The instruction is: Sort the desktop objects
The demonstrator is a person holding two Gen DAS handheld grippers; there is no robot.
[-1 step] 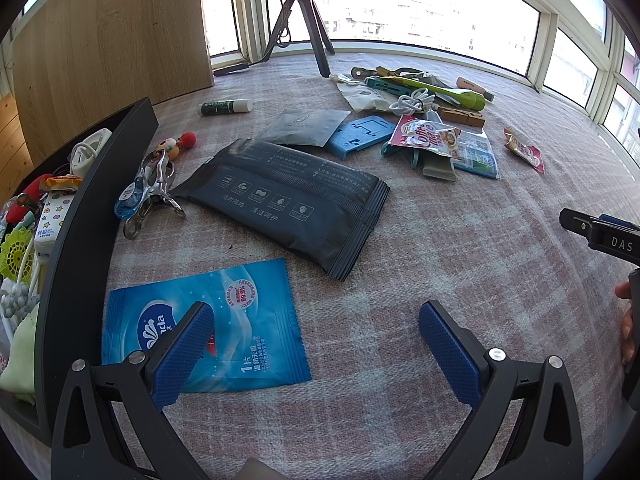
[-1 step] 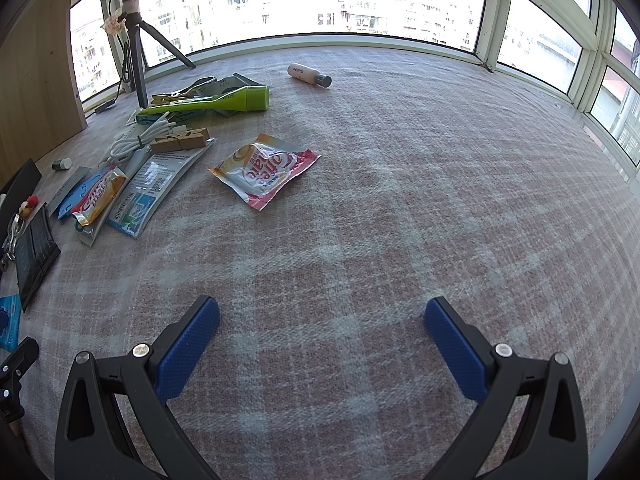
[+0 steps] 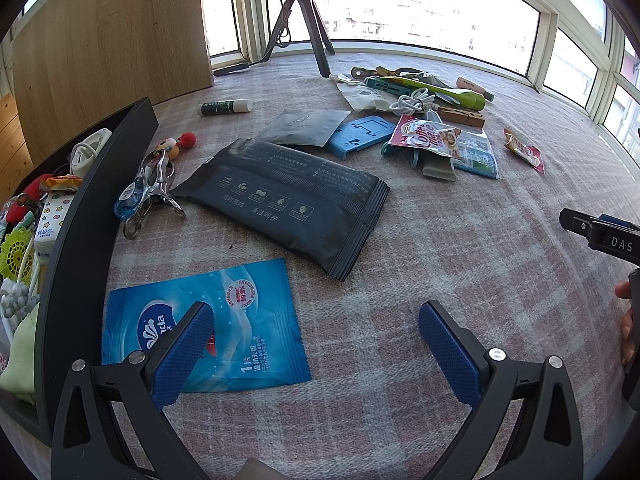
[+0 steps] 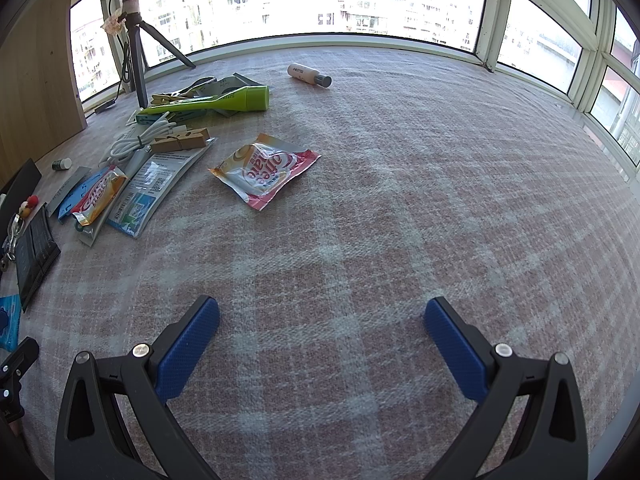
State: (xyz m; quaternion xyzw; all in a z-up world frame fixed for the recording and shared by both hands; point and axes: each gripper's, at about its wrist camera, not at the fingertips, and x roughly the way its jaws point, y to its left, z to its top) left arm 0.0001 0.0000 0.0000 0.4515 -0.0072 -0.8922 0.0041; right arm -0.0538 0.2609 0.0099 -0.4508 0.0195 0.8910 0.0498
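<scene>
My left gripper [image 3: 316,344] is open and empty, low over the checked cloth. Its left finger [image 3: 182,354] overlaps a blue wet-wipe sachet [image 3: 224,316]. A large black wipes pack [image 3: 288,200] lies just beyond it. A metal clip with a blue tag [image 3: 148,192] and a small doll [image 3: 176,144] lie beside the black storage box [image 3: 80,248] at the left, which holds several small items. My right gripper [image 4: 322,344] is open and empty over bare cloth. A red-and-white Coffee-mate sachet [image 4: 264,172] lies ahead of it to the left.
A pile at the back holds a green tube [image 4: 224,100], a white cable [image 4: 140,136], wooden clips [image 4: 180,140], a blue stand [image 3: 360,134] and packets. A glue stick [image 3: 226,107], a pink bottle [image 4: 310,74] and a tripod [image 3: 300,20] stand further off. A wooden panel [image 3: 108,40] rises at left.
</scene>
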